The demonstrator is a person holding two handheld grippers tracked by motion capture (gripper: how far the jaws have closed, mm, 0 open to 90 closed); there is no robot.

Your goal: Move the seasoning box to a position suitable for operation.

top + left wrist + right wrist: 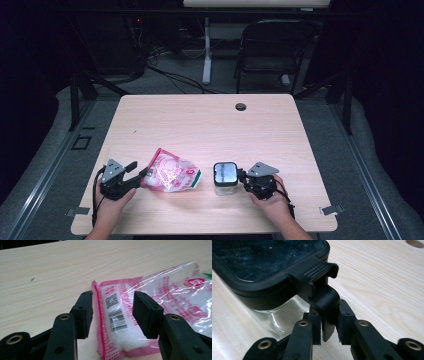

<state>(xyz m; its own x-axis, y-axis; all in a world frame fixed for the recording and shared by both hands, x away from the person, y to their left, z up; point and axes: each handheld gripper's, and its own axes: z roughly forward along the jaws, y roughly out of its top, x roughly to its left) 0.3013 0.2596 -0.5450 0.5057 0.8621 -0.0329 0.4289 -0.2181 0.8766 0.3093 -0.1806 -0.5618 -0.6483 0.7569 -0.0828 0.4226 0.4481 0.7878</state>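
**Ana:** Left gripper view first, since it sits closest: the left tool (112,312) has its jaws standing apart either side of the near end of the bag (140,315), the pads not pressing on it. Why there, do you think?

**Ben:** That end is the sealed pink seam with the barcode, flat and stiff enough to pinch. The rest is thin, crinkly clear film with red print, slack over white grains, so it would slip or bulge. The bag lies flat on the table (50,270), towards its near left.

**Ana:** And the right tool (329,330)?

**Ben:** In the right gripper view its jaws are drawn close around the black latch tab (324,305) that hangs from the lid (269,267) of the container (279,315). I'd judge it is gripping the tab, likely to flip the catch.

**Ana:** What is it made of?

**Ben:** Clear, hard, squarish walls with rounded corners; a matte black lid with a dusty dark window and a ribbed thumb pad above the latch.

**Ana:** From the high view, the container (225,177) stands upright just right of the bag (171,171), slightly apart.

**Ben:** Beyond them there is only pale wood grain, then a round cable hole (241,106) near the far edge.
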